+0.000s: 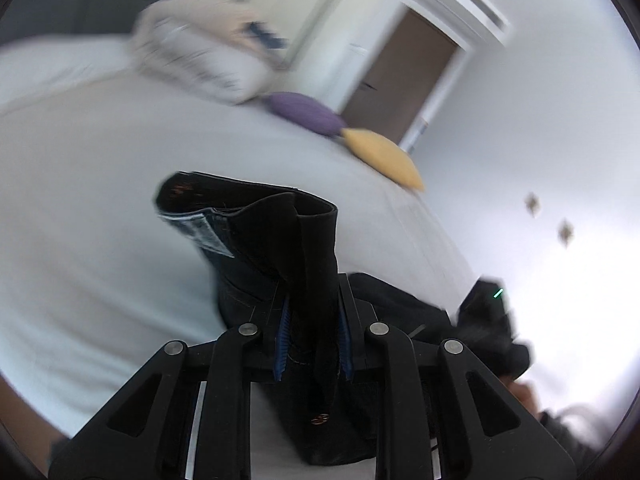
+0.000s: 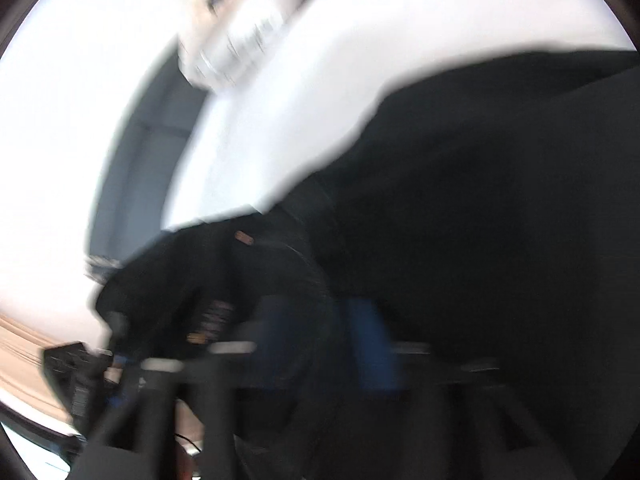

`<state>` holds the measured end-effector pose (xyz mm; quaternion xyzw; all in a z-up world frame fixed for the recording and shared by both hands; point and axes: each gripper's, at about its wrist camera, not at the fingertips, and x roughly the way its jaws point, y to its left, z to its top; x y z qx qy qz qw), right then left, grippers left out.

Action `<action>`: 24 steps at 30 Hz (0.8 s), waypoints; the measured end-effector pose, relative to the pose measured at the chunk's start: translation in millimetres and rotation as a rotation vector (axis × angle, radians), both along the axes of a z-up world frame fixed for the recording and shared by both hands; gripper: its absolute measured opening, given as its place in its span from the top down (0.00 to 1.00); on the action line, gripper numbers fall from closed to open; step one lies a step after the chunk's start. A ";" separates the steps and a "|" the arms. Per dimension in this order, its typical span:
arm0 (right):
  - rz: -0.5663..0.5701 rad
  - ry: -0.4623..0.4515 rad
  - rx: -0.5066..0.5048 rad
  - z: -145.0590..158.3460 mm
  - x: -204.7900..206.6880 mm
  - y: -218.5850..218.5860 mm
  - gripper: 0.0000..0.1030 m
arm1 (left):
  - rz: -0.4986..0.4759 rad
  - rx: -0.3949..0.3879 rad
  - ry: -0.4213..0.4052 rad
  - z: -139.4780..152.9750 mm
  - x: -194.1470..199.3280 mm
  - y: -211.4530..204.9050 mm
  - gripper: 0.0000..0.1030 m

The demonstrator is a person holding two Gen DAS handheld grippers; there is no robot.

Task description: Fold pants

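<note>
The dark pants [image 1: 280, 240] hang lifted over the white bed [image 1: 100, 200], and my left gripper [image 1: 314, 340] is shut on a bunched fold of them near the waistband, whose label shows at the left. The right wrist view is badly blurred. In it the pants [image 2: 480, 200] fill the right half as a black mass over the bed [image 2: 300, 100]. My right gripper [image 2: 322, 328] shows its blue pads [image 2: 368, 340] set apart, with dark cloth lying loose between them. From the left wrist view, the right gripper [image 1: 488, 312] is a dark shape at the bed's right edge.
At the head of the bed lie a patterned white pillow [image 1: 200, 56], a purple cushion [image 1: 304, 112] and a yellow cushion [image 1: 384, 156]. A brown door [image 1: 400, 80] in a white wall stands behind. Part of a person's hand [image 1: 524, 396] shows at the lower right.
</note>
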<state>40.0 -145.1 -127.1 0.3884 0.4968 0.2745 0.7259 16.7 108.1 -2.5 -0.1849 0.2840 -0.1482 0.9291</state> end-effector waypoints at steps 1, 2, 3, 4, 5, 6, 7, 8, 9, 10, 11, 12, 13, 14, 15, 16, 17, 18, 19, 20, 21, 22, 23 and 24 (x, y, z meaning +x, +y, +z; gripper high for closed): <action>-0.036 -0.025 0.057 6.8 -4.9 -16.9 0.20 | -0.042 0.046 -0.012 5.4 3.9 -22.3 0.82; -0.072 -0.047 0.110 13.1 -10.4 -37.7 0.18 | -0.084 0.093 -0.020 8.5 7.0 -44.7 0.82; -0.098 -0.062 0.158 17.2 -15.6 -60.4 0.18 | -0.135 0.153 -0.021 9.0 11.8 -74.1 0.82; -0.115 -0.067 0.193 18.7 -19.0 -79.2 0.17 | -0.173 0.198 -0.017 6.1 15.4 -96.7 0.82; -0.144 -0.062 0.231 17.6 -27.0 -103.8 0.16 | -0.224 0.253 -0.005 -2.8 20.4 -127.1 0.82; -0.160 -0.055 0.243 15.5 -30.3 -118.5 0.13 | -0.251 0.288 0.006 -10.3 22.4 -145.7 0.82; -0.172 -0.045 0.246 12.5 -33.9 -132.2 0.12 | -0.284 0.345 0.019 -22.3 24.0 -169.5 0.82; -0.180 -0.022 0.231 6.9 -38.2 -145.6 0.11 | -0.319 0.415 0.031 -36.8 23.2 -194.7 0.82; -0.182 -0.005 0.222 2.3 -40.6 -151.5 0.12 | -0.348 0.453 0.040 -47.2 19.5 -210.6 0.82; -0.184 0.011 0.222 -2.5 -44.4 -154.4 0.12 | -0.389 0.489 0.058 -60.4 15.2 -229.1 0.82; -0.185 0.020 0.235 -8.4 -48.1 -160.2 0.12 | -0.412 0.513 0.067 -70.0 12.8 -239.6 0.82; -0.184 0.018 0.234 -10.0 -49.7 -162.0 0.13 | -0.433 0.546 0.065 -76.7 5.3 -251.5 0.82; -0.179 0.016 0.220 -10.6 -50.1 -162.1 0.13 | -0.448 0.572 0.054 -81.8 -2.3 -258.9 0.82; -0.170 0.019 0.198 -11.0 -48.2 -157.3 0.12 | -0.468 0.590 0.040 -82.8 -8.1 -265.9 0.82; -0.158 0.031 0.164 -11.2 -45.1 -153.6 0.12 | -0.476 0.618 0.023 -82.4 -13.2 -273.2 0.82; -0.143 0.042 0.131 -11.1 -42.2 -149.8 0.12 | -0.482 0.636 0.008 -81.2 -16.2 -277.7 0.82; -0.123 0.057 0.095 -9.7 -37.8 -149.8 0.11 | -0.487 0.645 -0.009 -78.3 -18.5 -282.3 0.82; -0.105 0.066 0.073 -9.3 -32.8 -143.3 0.10 | -0.487 0.643 -0.015 -77.4 -19.5 -283.2 0.82; -0.092 0.073 0.063 -8.0 -30.0 -141.8 0.09 | -0.482 0.641 -0.019 -76.2 -19.4 -283.9 0.82; -0.072 0.084 0.046 -5.0 -23.9 -143.4 0.10 | -0.470 0.639 -0.021 -74.9 -20.4 -282.7 0.82; -0.066 0.089 0.035 -3.6 -22.8 -140.9 0.11 | -0.451 0.630 -0.028 -72.0 -21.6 -278.6 0.82; -0.066 0.091 0.026 -0.4 -18.9 -140.1 0.12 | -0.433 0.621 -0.042 -68.5 -28.8 -268.9 0.82; -0.065 0.084 0.033 3.1 -19.2 -140.6 0.14 | -0.405 0.614 -0.071 -61.8 -32.1 -264.2 0.82; -0.065 0.081 0.045 4.1 -7.1 -139.1 0.15 | -0.388 0.608 -0.094 -56.1 -35.7 -259.3 0.82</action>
